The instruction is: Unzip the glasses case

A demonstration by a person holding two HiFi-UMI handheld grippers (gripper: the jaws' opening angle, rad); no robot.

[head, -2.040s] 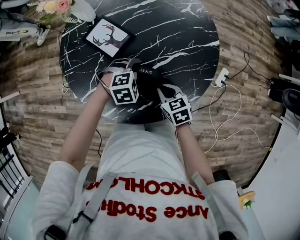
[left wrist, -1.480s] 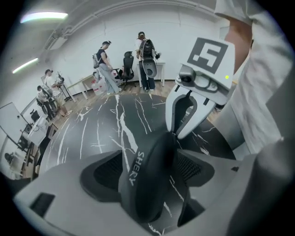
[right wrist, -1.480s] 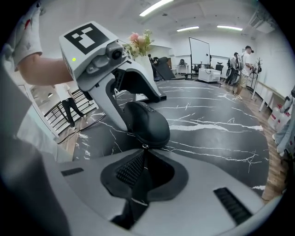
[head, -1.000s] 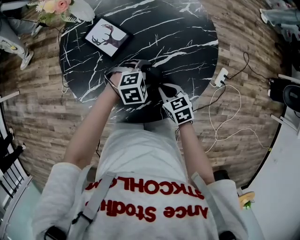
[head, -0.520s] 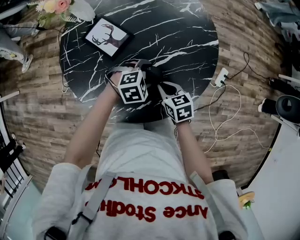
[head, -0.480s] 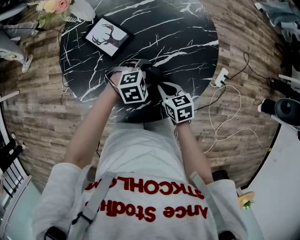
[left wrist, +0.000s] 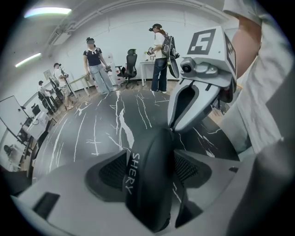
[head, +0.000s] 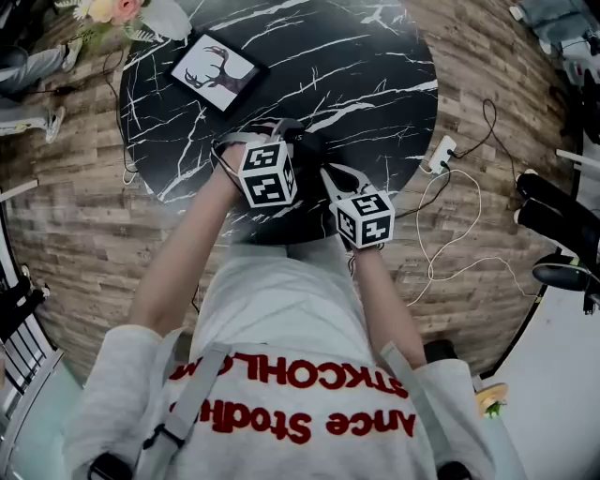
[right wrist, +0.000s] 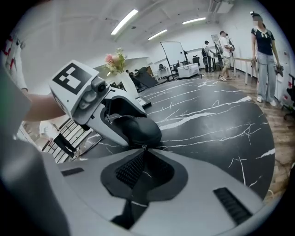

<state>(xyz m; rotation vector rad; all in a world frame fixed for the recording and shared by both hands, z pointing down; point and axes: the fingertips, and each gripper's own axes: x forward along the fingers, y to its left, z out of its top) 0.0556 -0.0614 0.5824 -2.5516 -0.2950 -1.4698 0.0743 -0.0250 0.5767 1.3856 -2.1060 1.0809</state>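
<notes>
At the counter's (head: 375, 56) near edge, my left claw (left wrist: 150, 162) clamps the stiff, light glasses case (left wrist: 148, 198) by its sides, my right claw (right wrist: 144, 152) pinched shut on what looks like its slippery zip pull (right wrist: 143, 147).

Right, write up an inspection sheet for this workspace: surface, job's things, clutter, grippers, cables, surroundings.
Surface: round black marble-look table on a wood-look floor.
Job's things: black glasses case marked SHERY, held on edge; whether the zip has opened cannot be told.
Clutter: framed deer picture at the table's far left, flowers beyond it.
Grippers: left gripper clamped across the case; right gripper shut, its tips at the case's end.
Cables: white cable and power strip on the floor right of the table.
Surroundings: people standing, office chair, whiteboard.
</notes>
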